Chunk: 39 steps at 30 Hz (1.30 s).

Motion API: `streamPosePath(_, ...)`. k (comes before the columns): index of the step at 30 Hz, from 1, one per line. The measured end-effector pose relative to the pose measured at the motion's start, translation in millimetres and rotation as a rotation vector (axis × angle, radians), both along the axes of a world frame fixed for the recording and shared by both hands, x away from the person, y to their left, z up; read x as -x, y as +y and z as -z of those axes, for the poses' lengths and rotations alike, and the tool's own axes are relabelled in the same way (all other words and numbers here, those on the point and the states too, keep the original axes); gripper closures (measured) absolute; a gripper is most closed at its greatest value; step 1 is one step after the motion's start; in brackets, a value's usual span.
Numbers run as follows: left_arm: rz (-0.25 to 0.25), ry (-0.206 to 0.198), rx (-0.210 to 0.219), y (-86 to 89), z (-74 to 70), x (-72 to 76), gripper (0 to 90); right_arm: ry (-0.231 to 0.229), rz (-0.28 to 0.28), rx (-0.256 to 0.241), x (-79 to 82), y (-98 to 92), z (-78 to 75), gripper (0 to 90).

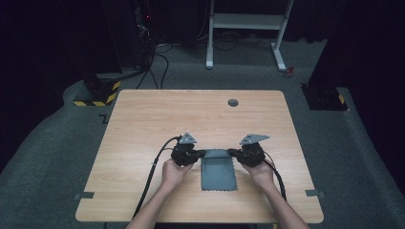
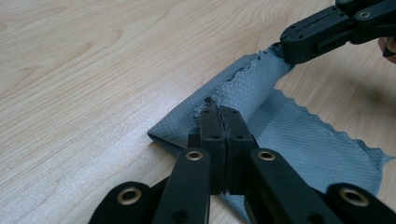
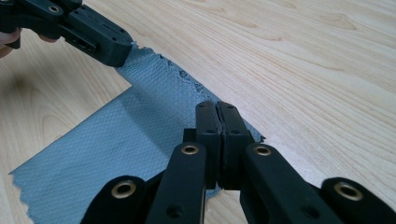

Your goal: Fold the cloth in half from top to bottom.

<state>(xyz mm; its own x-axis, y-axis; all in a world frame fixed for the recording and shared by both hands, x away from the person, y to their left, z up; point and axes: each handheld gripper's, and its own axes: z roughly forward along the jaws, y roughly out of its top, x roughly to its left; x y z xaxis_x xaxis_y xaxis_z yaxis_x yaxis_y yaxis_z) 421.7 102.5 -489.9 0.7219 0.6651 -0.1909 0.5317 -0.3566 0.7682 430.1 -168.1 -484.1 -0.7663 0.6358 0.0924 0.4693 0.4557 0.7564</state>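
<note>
I had a gripper in each hand over the wooden table [image 1: 143, 124]. The grey cloth [image 1: 218, 172] lay flat near my edge of the table, btwn my hands, w/ its far edge lifted and rolled back on itself. My left gripper [image 1: 203, 153] was at the cloth's far left corner; in the left gripper view its jaws were pressed together w/ the pinked, diamond-weave fabric [image 2: 299, 140] pinched at the tips. My right gripper [image 1: 231, 152] had the far right corner, jaws likewise closed tight on the fold [image 3: 154, 98]. Both tips pointed inward, toward each other, w/ the raised edge stretched btwn them. The near zigzag edge stayed on the wood. A small grey round cap [image 1: 233, 102] sat well apart, near the table's far edge.
</note>
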Motion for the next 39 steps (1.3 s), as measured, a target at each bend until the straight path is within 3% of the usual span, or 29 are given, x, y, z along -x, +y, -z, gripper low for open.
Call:
streamPosePath(7,0.021,-0.023,-0.011,-1.7,-2.4,8.8,89.1,-0.016,-0.015,-0.001,4.9,-2.5,-1.8,89.2)
streamPosePath(18,0.031,-0.016,0.009,-1.6,-4.3,16.4,89.1,-0.016,-0.025,-0.015,13.7,-6.4,-0.2,89.2)
streamPosePath(27,0.041,-0.019,-0.004,-4.0,-3.1,21.2,89.1,-0.018,-0.03,-0.02,20.8,-9.1,1.1,89.2)
streamPosePath(31,0.049,-0.035,-0.032,-4.6,-3.3,23.8,89.0,-0.009,-0.029,-0.026,22.8,-9.4,2.9,89.2)
streamPosePath(39,0.054,-0.037,-0.024,-4.5,-1.8,32.6,89.0,-0.015,-0.037,-0.035,28.4,-10.4,3.9,89.2)
